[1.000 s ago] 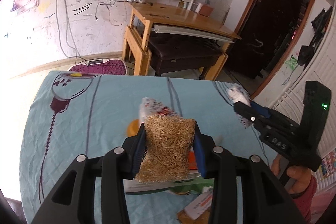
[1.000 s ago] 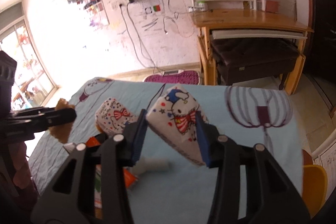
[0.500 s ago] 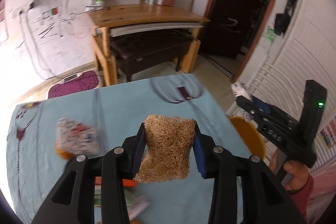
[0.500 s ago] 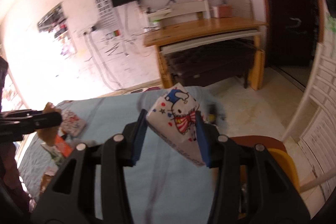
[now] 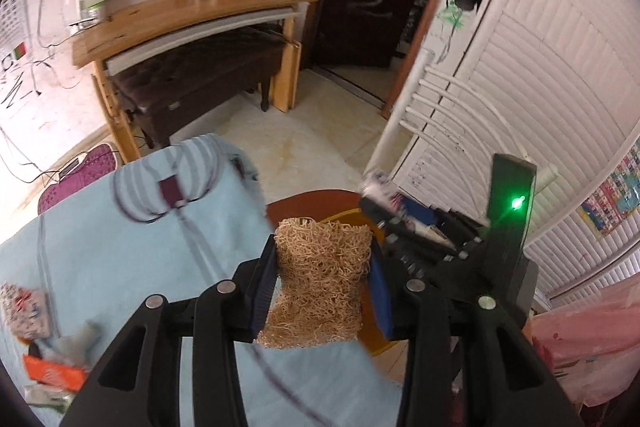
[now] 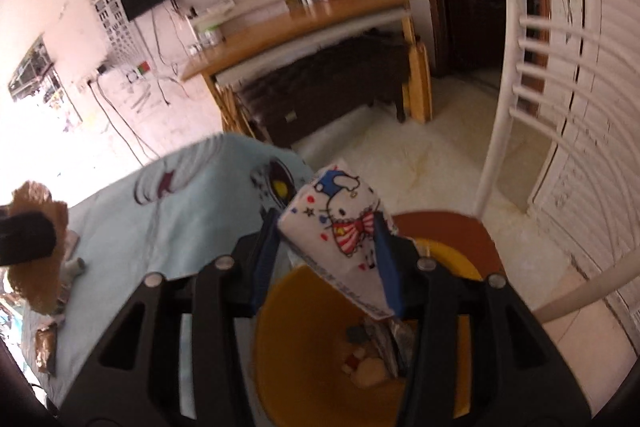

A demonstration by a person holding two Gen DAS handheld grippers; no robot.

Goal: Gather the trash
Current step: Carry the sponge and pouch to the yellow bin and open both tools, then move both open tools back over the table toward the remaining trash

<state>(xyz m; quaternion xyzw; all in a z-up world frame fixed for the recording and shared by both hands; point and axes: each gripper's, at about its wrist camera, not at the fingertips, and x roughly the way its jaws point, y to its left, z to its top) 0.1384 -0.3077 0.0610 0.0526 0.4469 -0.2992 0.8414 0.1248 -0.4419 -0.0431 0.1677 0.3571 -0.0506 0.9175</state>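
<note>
Left gripper (image 5: 323, 267) clamping fibrous scrubber (image 5: 320, 281), right gripper (image 6: 326, 255) clamping Hello Kitty packet (image 6: 340, 227)

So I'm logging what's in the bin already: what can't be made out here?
- Items inside the yellow bin, right wrist view: blurred, partly behind the Hello Kitty packet.
- Bin in left wrist view: mostly behind the fibre pad.
- Table litter, left wrist view: blurred, cut by the edge.

Your left gripper (image 5: 322, 279) was matte black plastic — blue pads (image 5: 378, 291) lining its fingers, round silver screws on the linkage. Your right gripper (image 6: 326, 263) matched it — its body showed a green light.
</note>
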